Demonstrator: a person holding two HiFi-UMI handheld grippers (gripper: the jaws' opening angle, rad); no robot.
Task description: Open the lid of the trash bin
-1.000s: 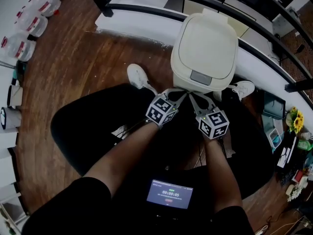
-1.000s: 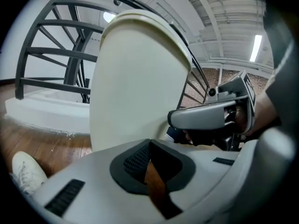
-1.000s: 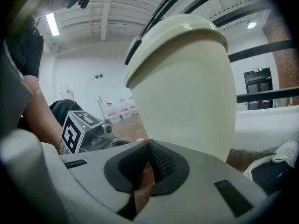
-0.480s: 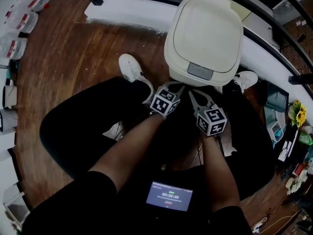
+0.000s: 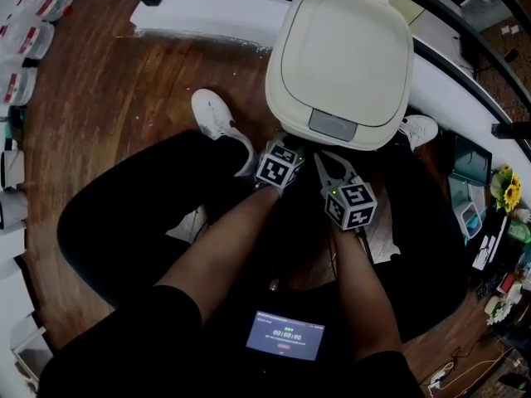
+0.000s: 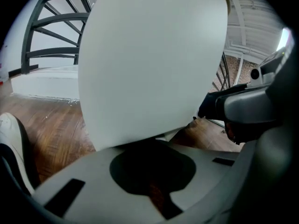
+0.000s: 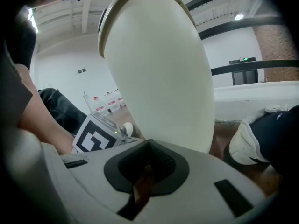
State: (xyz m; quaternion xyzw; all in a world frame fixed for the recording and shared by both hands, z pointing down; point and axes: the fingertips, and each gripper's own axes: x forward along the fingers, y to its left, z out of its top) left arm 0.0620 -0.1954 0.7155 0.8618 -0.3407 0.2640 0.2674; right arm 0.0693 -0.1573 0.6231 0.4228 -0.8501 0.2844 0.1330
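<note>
The cream trash bin stands ahead between the person's feet, its lid down and a grey push tab at the lid's front edge. Both grippers are close to the bin's front wall, below that tab. My left gripper is shut and empty, its tips tucked under the lid's overhang. My right gripper is shut too, just right of it. The bin's body fills the left gripper view above the left gripper. In the right gripper view the bin rises over the right gripper.
White shoes flank the bin on the wooden floor. A white curb and black railing curve behind it. Plastic containers sit far left, clutter with flowers far right. A timer screen is at the person's waist.
Both grippers have moved forward to the bin's front, and the bin now looms larger in the head view. The lid stays down.
</note>
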